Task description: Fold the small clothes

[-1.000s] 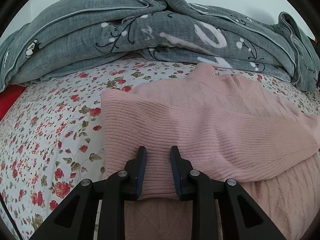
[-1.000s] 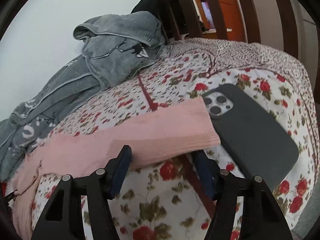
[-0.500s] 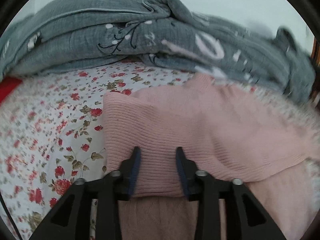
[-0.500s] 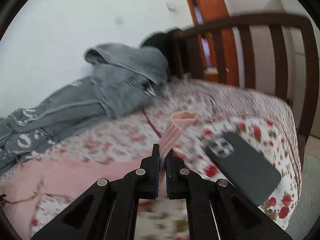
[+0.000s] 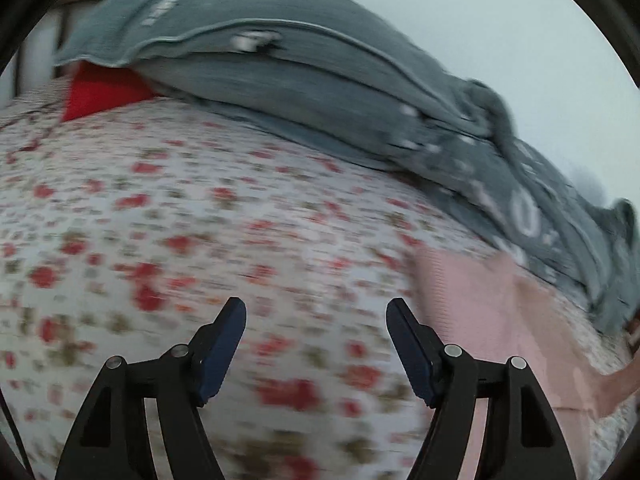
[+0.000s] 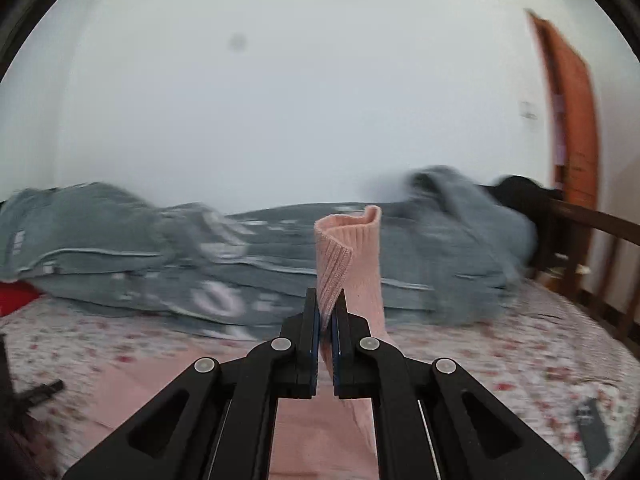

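Between right gripper point(image 6: 326, 312) fingers: pink sleeve cuff point(image 6: 347, 252) | left gripper point(image 5: 316, 320) seemingly empty

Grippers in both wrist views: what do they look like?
Both look alike: the left gripper and right gripper have matte black angular linkage arms with triangular cut-outs, silver round pivot pins and dark blue pads. A thin black cable shows beside the left one.

Two grippers, left point(image 5: 316, 312) and right point(image 6: 327, 304), alike in build: matte black linkage arms with triangular cut-outs, pinned by round silver rivets at the joints. Dark blue flat pads point(image 5: 222, 350) lining the inner faces of the black fingers, tips cut at a slant. Thin pale rods beside the right linkage; thin black cable at lower left edge of left view.
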`<state>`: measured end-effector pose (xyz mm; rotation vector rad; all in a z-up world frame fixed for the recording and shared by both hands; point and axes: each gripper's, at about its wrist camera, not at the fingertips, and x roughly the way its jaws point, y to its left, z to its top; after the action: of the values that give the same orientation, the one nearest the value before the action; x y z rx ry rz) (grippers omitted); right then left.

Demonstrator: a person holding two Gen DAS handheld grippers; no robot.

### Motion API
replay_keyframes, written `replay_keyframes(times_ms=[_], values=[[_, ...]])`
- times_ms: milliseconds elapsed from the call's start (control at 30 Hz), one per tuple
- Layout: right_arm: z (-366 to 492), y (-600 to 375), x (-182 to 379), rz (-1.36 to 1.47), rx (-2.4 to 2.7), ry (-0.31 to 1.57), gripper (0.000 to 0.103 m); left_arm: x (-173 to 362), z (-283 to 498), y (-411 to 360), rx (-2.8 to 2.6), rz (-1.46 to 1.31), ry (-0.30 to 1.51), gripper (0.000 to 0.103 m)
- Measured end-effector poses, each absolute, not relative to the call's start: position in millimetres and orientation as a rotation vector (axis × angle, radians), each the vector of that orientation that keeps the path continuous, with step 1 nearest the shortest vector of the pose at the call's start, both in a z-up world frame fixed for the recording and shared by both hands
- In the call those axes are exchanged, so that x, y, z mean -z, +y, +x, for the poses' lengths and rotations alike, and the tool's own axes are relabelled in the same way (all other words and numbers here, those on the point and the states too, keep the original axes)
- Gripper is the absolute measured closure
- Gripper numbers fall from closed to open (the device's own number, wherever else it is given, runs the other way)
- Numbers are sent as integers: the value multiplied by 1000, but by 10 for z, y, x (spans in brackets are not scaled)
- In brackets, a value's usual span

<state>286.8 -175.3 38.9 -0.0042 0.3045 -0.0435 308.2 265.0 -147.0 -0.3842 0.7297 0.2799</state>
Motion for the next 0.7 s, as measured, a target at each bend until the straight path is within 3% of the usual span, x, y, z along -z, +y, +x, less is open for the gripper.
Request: replay_keyframes(times_ms=[133, 300, 533, 600, 667, 700], values=[[3162, -763, -201, 19, -124, 377, 98, 1529, 3034, 2902, -327, -387, 718, 32], [3548, 315, 568, -1, -275, 577, 98, 1667, 3082, 2984, -296, -383, 754, 32], [3799, 805, 1335, -14, -478, 878, 90, 1664, 3126, 2860, -265, -320, 765, 32], [3686, 674, 1251, -38, -489, 863, 77, 1660, 3119, 2821, -252, -309, 770, 32], [3561, 381, 1097, -18, -474, 803, 43, 1628, 3109, 2770, -219, -298, 768, 32], [3483, 158, 1009, 3, -466, 764, 39, 1595, 3100, 2721, -193, -285, 763, 32]])
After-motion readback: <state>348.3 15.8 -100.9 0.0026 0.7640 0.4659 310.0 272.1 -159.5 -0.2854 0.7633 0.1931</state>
